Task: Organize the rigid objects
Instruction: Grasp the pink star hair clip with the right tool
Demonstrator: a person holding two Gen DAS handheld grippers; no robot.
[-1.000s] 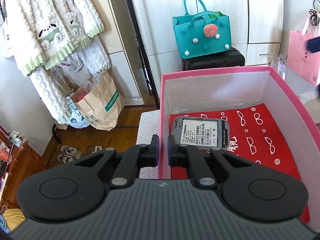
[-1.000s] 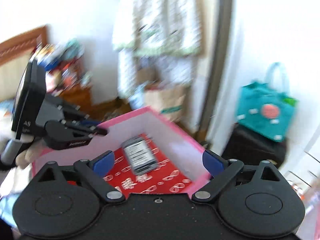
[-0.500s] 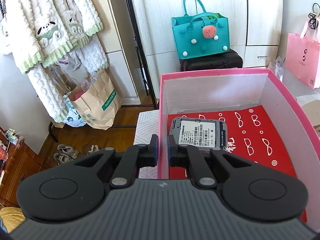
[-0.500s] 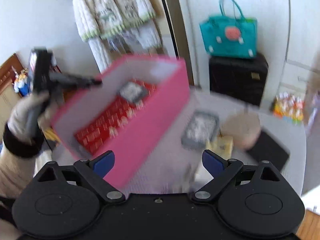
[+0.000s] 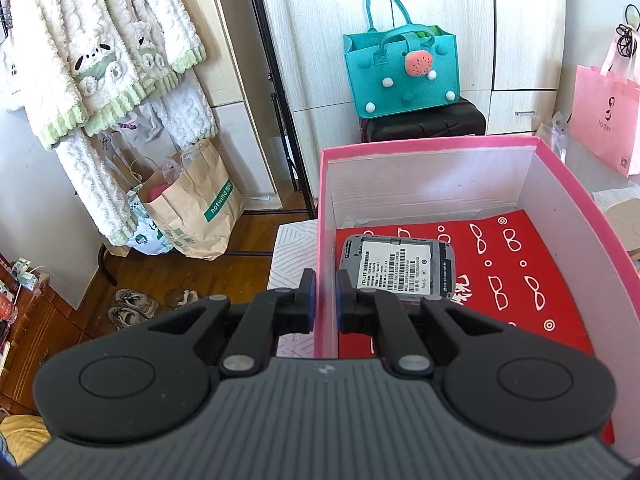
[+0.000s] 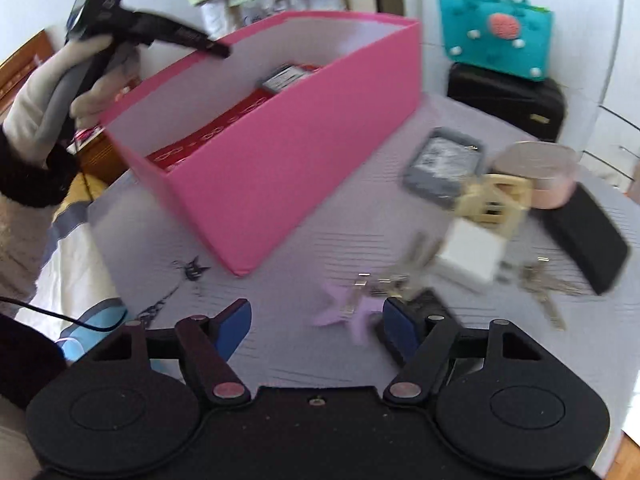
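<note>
My left gripper [image 5: 325,300] is shut on the near left wall of the pink box [image 5: 325,216]; it also shows in the right wrist view [image 6: 218,49]. A grey device with a white label [image 5: 396,266] lies on the box's red floor. My right gripper [image 6: 316,326] is open and empty above the grey table, just before a purple star piece [image 6: 344,312]. To its right lie keys [image 6: 548,288], a white block [image 6: 470,256], a cream buckle [image 6: 496,200], a second grey device [image 6: 444,164], a pink round tin [image 6: 536,170] and a black case [image 6: 588,236].
The pink box [image 6: 288,148] stands left of the loose items. A small black charm [image 6: 192,270] lies near the table's left edge. A teal bag [image 5: 400,76] on a black suitcase stands behind. A pink bag [image 5: 604,116] is at far right.
The right gripper has swung from over the box down and right to the loose items on the table. The left gripper keeps its hold on the box wall.
</note>
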